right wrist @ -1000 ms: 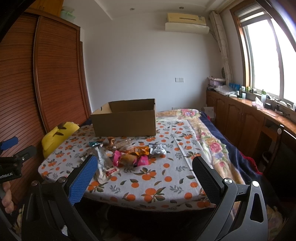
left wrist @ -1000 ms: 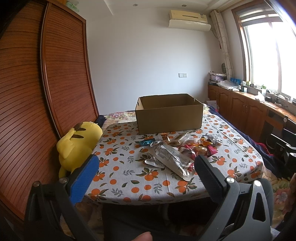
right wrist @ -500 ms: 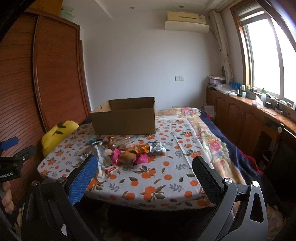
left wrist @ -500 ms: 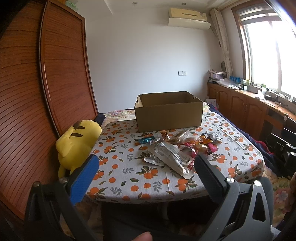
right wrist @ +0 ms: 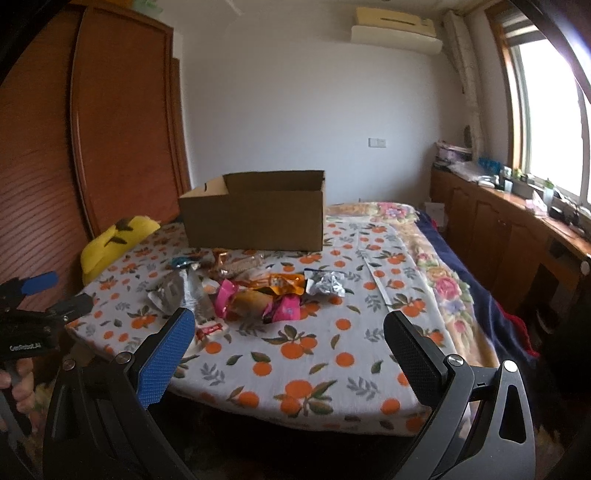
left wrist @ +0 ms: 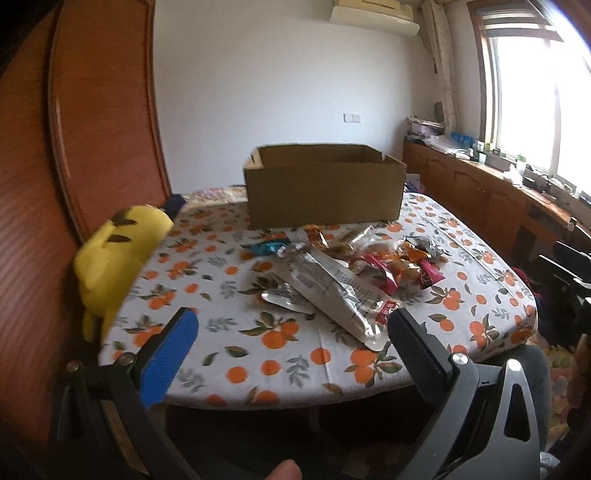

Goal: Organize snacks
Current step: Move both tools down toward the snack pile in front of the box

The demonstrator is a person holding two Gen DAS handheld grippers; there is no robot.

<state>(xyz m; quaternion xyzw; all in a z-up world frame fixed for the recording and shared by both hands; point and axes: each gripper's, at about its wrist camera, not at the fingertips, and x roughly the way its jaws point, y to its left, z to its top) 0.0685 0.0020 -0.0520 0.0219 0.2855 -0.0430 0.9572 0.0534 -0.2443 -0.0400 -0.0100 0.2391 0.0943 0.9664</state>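
A yellow plush toy point(left wrist: 114, 254) slumps at the left edge of my table's orange-print cloth point(left wrist: 258, 354), against the wooden wardrobe point(left wrist: 92, 122). Far up the white wall hangs an air conditioner point(right wrist: 397, 29). Wooden cabinets point(right wrist: 491, 229) run under the right window point(right wrist: 554, 110).

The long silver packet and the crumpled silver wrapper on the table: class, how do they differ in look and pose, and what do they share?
The long silver packet is stretched out fairly flat; the crumpled silver wrapper is bunched up.
The packet is far longer than the wrapper.
The packet lies at the pile's left side, overlapping another foil piece; the wrapper sits at the right edge.
Both are shiny foil, lying on the orange-print tablecloth in front of the cardboard box.
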